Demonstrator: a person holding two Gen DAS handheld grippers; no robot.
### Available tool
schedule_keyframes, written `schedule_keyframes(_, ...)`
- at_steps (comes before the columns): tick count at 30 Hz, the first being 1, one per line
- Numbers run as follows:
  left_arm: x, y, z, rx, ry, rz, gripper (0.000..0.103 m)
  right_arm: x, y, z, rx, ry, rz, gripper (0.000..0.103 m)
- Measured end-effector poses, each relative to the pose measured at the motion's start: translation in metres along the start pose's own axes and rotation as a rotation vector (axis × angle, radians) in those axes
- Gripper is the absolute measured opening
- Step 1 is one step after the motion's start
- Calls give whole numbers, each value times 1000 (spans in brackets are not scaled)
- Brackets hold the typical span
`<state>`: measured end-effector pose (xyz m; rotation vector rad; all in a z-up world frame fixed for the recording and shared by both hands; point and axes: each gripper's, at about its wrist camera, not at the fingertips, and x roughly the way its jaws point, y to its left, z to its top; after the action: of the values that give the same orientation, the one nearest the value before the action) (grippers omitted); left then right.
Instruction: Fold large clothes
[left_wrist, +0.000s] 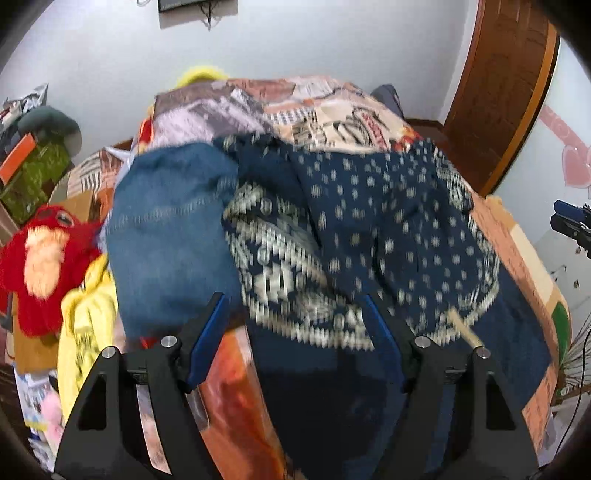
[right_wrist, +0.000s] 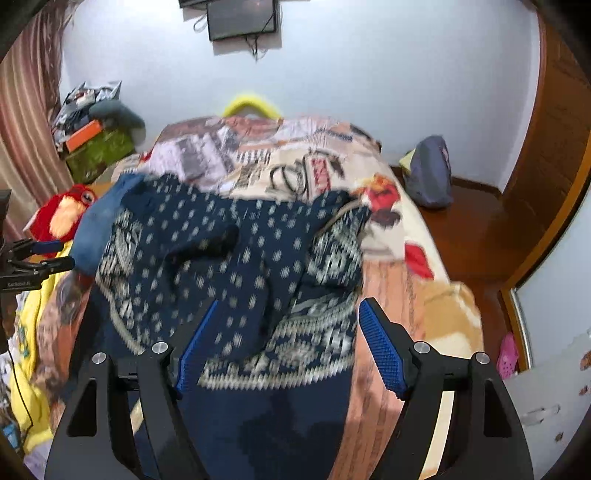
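Left wrist view: the left gripper (left_wrist: 291, 325) stands wide open, holding nothing, above the navy knitted sweater with white dots and patterned bands (left_wrist: 369, 236); a folded blue denim garment (left_wrist: 170, 236) lies beyond its left finger.

Right wrist view: the right gripper (right_wrist: 288, 343) gapes equally, empty, over the sweater's hem. The rumpled sweater, though blurred, seems released; next, 2 fresh grips on its edges.

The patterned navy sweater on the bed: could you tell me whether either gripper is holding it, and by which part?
Nothing is held. The left gripper and right gripper both stand open above the sweater, pads clear of it.
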<state>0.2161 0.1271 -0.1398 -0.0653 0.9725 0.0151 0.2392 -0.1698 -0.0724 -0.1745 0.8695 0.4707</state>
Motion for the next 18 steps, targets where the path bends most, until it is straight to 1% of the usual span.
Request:
schedule_keyframes(6,6,10,-51,-45,78,-38,73,7,-2,-44,47,79,5,73)
schedule_keyframes(11,20,23,-86,-103,144,-51,73,10,-11,-75,62,153,-34,73)
schedule_keyframes(13,26,29,-101,-144,176,-80,73,12,-16,-87,78,181,-36,73)
schedule_keyframes(15,30,32,-112,-175,198,-126,73,14,-20,-97,96,193,-27,73)
schedule_keyframes(17,34,33,-122,-190,217,-176,73,19,-24,-107,120,219,-19,73)
schedule_keyframes(18,36,33,-124,-192,223,-184,73,21,-25,-112,128,236,-16,73)
